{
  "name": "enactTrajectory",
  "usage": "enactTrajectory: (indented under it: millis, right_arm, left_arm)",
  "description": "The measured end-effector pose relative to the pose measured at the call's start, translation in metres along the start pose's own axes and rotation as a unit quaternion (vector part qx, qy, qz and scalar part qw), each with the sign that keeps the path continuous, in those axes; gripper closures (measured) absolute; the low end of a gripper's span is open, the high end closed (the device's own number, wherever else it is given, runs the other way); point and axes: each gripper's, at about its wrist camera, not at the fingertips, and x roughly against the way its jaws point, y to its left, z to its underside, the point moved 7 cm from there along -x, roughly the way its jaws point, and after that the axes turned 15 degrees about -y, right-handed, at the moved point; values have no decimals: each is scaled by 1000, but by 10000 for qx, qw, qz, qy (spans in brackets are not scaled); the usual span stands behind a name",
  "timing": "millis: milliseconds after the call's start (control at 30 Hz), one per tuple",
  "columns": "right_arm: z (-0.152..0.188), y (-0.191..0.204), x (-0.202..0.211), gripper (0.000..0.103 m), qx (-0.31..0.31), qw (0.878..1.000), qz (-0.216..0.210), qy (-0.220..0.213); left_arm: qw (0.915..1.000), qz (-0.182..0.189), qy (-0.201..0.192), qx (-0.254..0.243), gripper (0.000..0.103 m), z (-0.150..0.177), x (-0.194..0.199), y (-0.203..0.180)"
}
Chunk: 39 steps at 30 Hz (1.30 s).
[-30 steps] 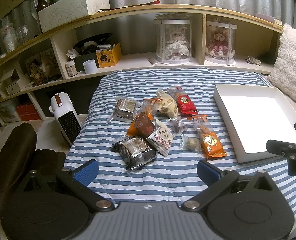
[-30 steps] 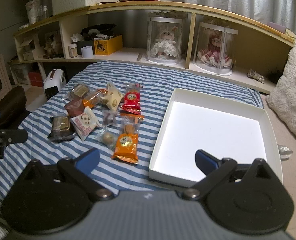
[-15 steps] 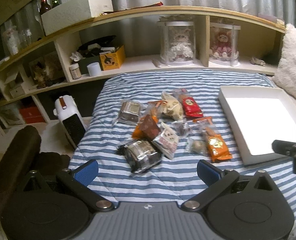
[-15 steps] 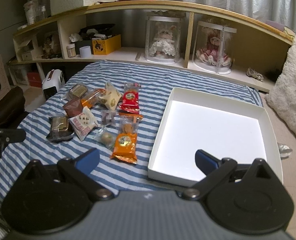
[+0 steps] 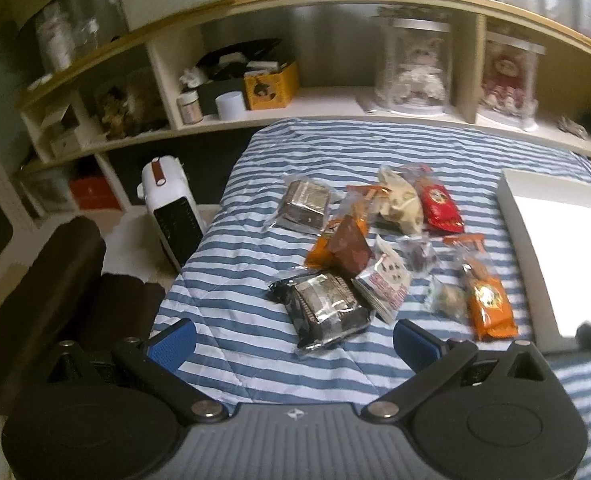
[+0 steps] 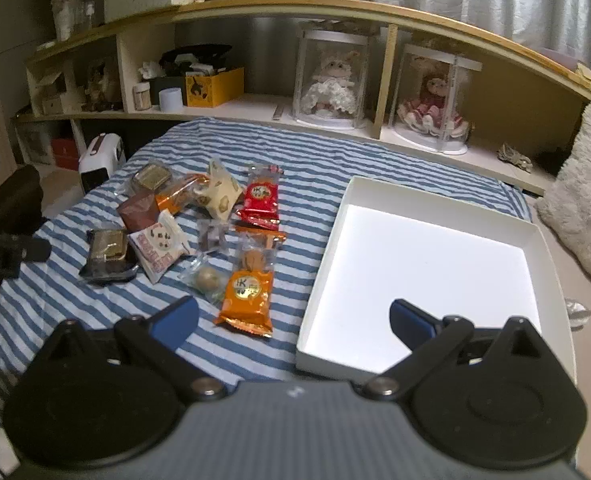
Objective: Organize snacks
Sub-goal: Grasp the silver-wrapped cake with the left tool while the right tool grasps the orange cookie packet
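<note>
Snacks [image 6: 199,236] heaped beside white tray [image 6: 551,264] — both claws (empty) agape

A bed [image 6: 319,160] covered in blue-and-white stripes is seen — a cluster of wrapped snacks [image 6: 199,232] is spread toward its left edge, and a shallow white box [image 6: 423,268] is set by the right edge.

The bedspread [image 6: 315,160] is striped blue and white, and the tray [image 6: 551,256] on it is plain white. Among the snacks lie an orange packet [image 6: 246,294], a red packet [image 6: 260,198], a brown wrapper [image 6: 137,210] and a cream pouch [image 6: 221,194]. Both grippers' pads [image 5: 173,342] are blue on black arms.
</note>
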Motion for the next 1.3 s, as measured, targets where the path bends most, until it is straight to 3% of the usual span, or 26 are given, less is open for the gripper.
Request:
enactTrajectory:
  millis: [367, 600, 700, 833, 1000, 1167, 1300]
  right_arm:
    - [13, 27, -47, 1, 131, 9980, -509, 355]
    - [14, 30, -83, 1, -62, 9978, -475, 451]
    - [15, 27, -96, 1, -29, 9986, -299, 429]
    - [18, 27, -112, 1, 4, 9984, -305, 466]
    - [20, 31, -127, 1, 35, 9981, -448, 431]
    - [19, 33, -136, 22, -148, 9961, -741, 449]
    - [31, 36, -145, 32, 23, 9954, -692, 662]
  left_arm:
    - [9959, -266, 525, 685, 0, 6, -52, 3]
    - [9882, -495, 1016, 1033, 0, 22, -88, 9]
    - [9860, -431, 1103, 1177, 0, 26, -101, 8]
    - [9863, -266, 1138, 1161, 0, 28, -113, 0]
    - [9889, -350, 1165, 855, 0, 33, -128, -6]
    - [9858, -404, 1345, 918, 0, 40, -134, -1]
    - [9852, -330, 1359, 993, 0, 45, -137, 1]
